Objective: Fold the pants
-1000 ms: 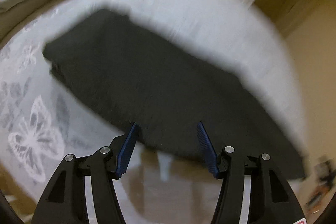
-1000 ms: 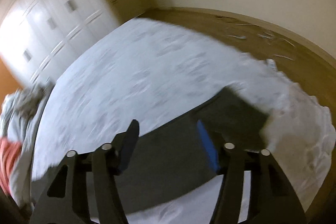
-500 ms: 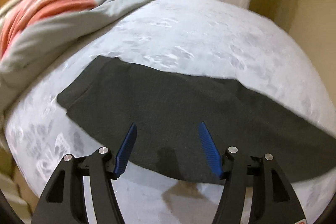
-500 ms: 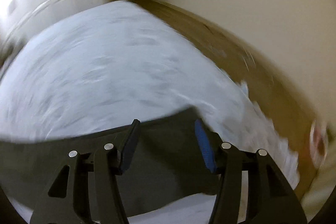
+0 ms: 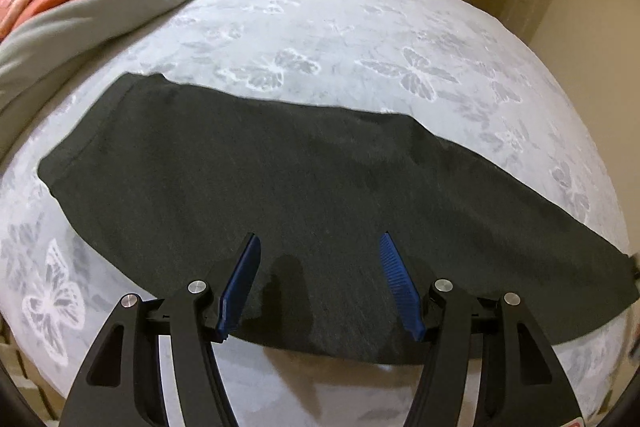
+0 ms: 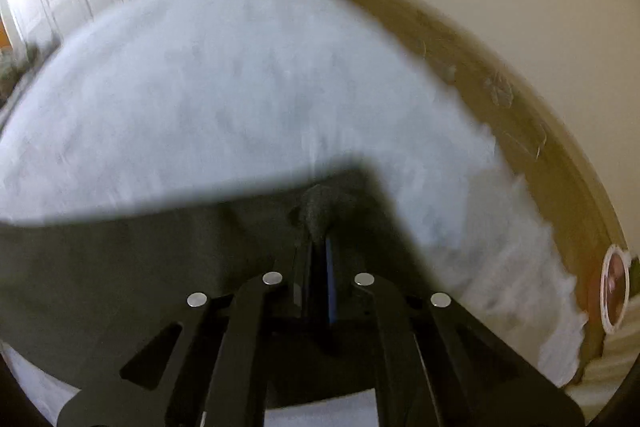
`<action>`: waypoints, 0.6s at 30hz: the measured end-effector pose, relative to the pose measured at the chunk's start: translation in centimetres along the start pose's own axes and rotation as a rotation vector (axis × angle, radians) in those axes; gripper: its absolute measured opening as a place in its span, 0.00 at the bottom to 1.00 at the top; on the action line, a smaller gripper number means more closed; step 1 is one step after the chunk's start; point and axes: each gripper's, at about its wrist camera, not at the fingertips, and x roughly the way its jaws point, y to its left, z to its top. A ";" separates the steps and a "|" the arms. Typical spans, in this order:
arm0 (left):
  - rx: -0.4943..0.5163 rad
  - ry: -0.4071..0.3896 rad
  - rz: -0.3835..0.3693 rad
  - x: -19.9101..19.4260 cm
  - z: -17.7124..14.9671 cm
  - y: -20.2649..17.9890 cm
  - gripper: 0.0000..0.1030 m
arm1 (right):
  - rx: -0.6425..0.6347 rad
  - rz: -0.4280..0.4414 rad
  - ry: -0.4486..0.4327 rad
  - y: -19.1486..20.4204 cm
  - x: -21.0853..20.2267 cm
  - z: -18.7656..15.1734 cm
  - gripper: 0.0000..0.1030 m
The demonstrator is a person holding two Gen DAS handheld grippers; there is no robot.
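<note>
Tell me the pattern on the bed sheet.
Pale grey sheet printed with white and grey butterflies, clearest in the left wrist view.

No readable text, label, brand, number or sign is shown in either view. A small red-and-white sticker (image 5: 573, 423) is cut off at the lower edge of the left wrist view; nothing on it can be read.
</note>
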 end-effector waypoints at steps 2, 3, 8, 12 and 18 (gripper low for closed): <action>0.002 -0.007 0.010 0.0 0.1 0.1 0.58 | 0.059 -0.008 -0.074 -1.4 -0.3 1.0 0.04; -0.003 -0.001 0.010 0.2 0.1 0.2 0.58 | 0.070 -0.038 -0.053 -1.9 0.8 0.8 0.08; -0.020 0.041 0.029 1.7 0.5 0.4 0.58 | -0.136 -0.373 0.055 0.1 4.2 -1.6 0.12; -0.024 0.090 0.070 2.7 0.5 0.5 0.60 | -0.040 -0.113 -0.110 3.5 -2.4 -0.1 0.18; 0.128 0.143 0.126 3.6 -0.9 -0.3 0.62 | -0.121 0.238 0.012 14.3 -4.4 -1.5 0.23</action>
